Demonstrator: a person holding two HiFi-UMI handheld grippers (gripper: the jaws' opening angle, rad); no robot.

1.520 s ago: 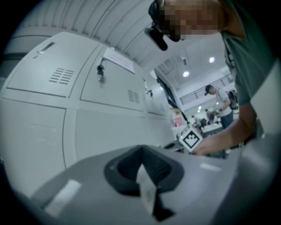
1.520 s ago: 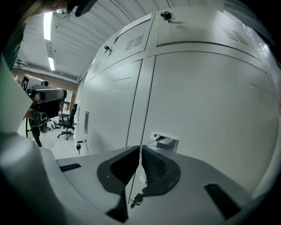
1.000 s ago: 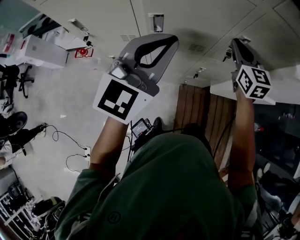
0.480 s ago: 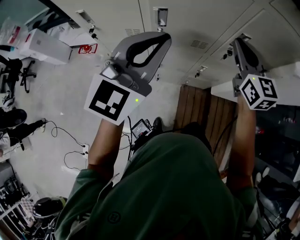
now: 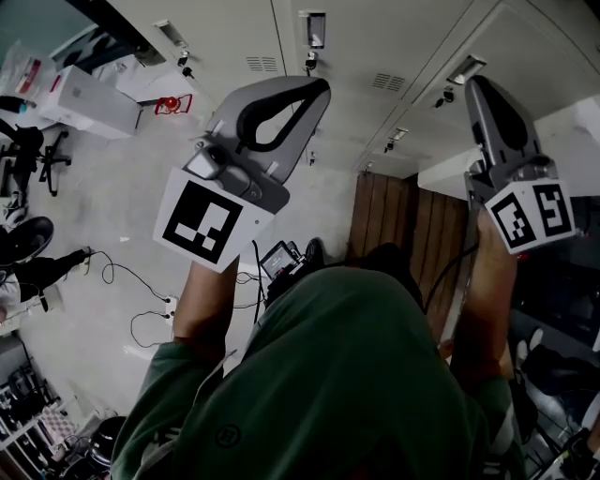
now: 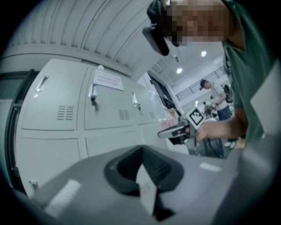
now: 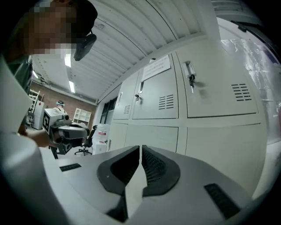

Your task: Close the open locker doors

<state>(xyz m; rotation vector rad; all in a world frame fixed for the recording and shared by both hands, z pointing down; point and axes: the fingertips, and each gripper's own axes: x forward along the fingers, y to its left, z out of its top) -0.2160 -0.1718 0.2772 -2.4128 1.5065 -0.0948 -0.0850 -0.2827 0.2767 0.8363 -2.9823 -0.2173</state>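
A bank of white locker doors [image 5: 375, 42] with vents and keyed handles [image 5: 312, 28] fills the top of the head view. Both grippers are held up toward it, apart from the doors. My left gripper [image 5: 319, 86] is shut and empty; its own view faces shut doors [image 6: 105, 105] with a paper notice [image 6: 107, 80], and a dark gap [image 6: 16, 105] shows at the far left. My right gripper [image 5: 476, 84] is shut and empty, facing shut doors [image 7: 215, 92]. A white panel [image 5: 577, 141] juts out at the right; I cannot tell if it is an open door.
The person's green hood [image 5: 347, 375] covers the lower middle of the head view. Brown wood panelling [image 5: 403, 225] lies below the lockers. Cables [image 5: 141, 281], an office chair [image 5: 28, 155] and white boxes [image 5: 84, 98] stand on the floor at left. Dark clutter [image 5: 562, 281] is at right.
Both marker cubes have sunk lower in the head view, the left one leftward, the right one rightward. More locker handles have come into view at the top. Both grippers stay shut.
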